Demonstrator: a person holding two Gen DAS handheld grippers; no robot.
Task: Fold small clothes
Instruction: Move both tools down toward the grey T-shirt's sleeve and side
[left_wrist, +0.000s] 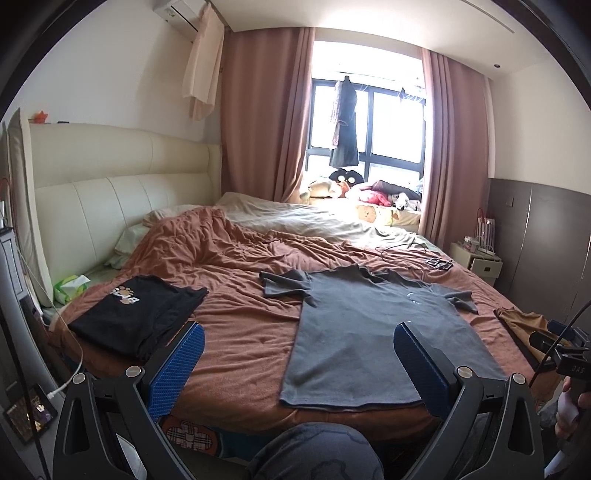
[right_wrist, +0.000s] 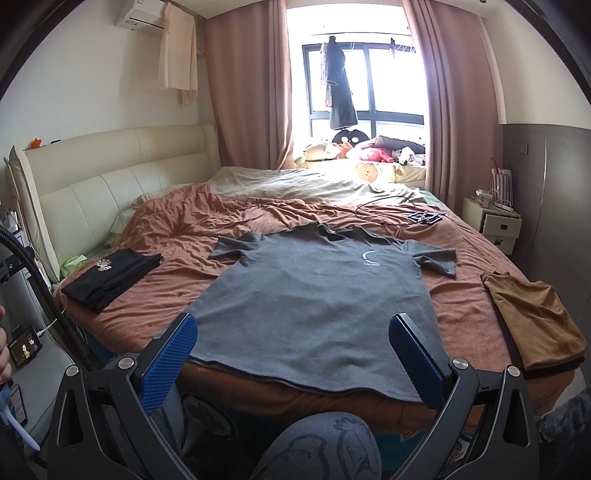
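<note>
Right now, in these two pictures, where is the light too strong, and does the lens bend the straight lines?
Left wrist view: the window is blown out white, and glare washes the far bedsheet; the headboard curves from fisheye distortion. Right wrist view: the same window is overexposed, while the grey T-shirt stays evenly lit and sharp; dark corners vignette both frames.

Right gripper cut off by the frame's right edge in left wrist view, finger gap not visible. Grey T-shirt chest print too small to read. Black folded shirt logo partly folded under, illegible. Brown garment partly hidden behind right gripper. Phone screen beside bed too small to tell.
</note>
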